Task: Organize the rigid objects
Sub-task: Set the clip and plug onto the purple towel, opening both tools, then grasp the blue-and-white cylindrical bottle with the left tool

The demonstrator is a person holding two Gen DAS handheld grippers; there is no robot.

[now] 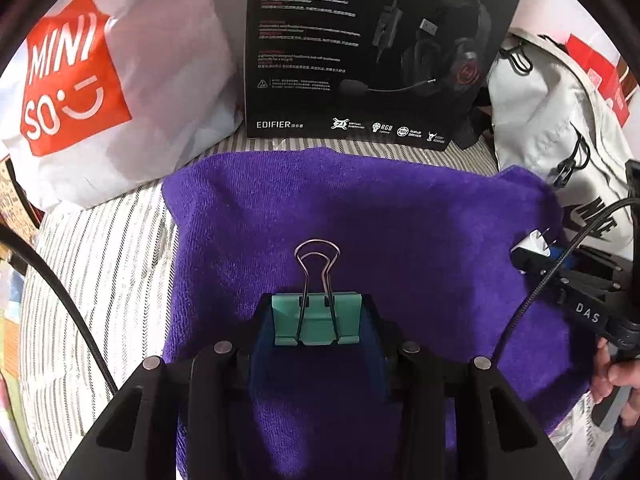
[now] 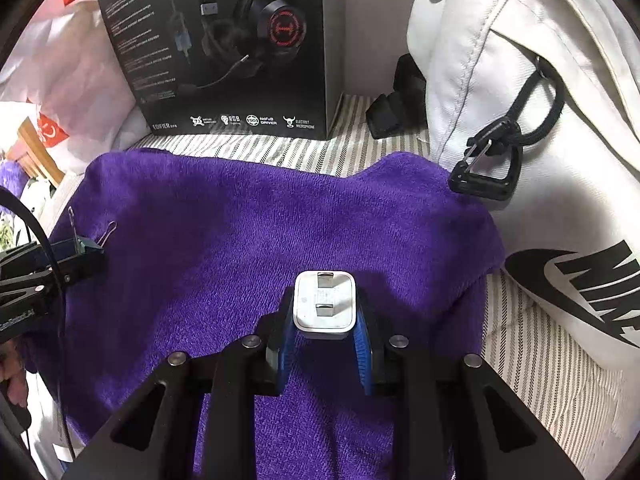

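So the purple towel [image 1: 360, 216] is taking up most of the striped bedding and everything's basically happening over it. Behind the towel the black headset box [image 1: 372, 52] is standing upright, with the white shopping bag [image 1: 100, 92] sitting off its left side and the white backpack [image 2: 520, 120] crowding its right edge. The left gripper [image 1: 318, 320] is clamping the teal binder clip [image 1: 318, 322] across its body, wire handles pointing away toward the box, hanging over the towel's middle-left. The right gripper [image 2: 325, 308] is squeezing the white plug adapter [image 2: 325, 304] by its sides, prongs facing away from the fingers, over the towel's right half. My guess is both are heading down onto the towel, each hand already carrying its own piece.
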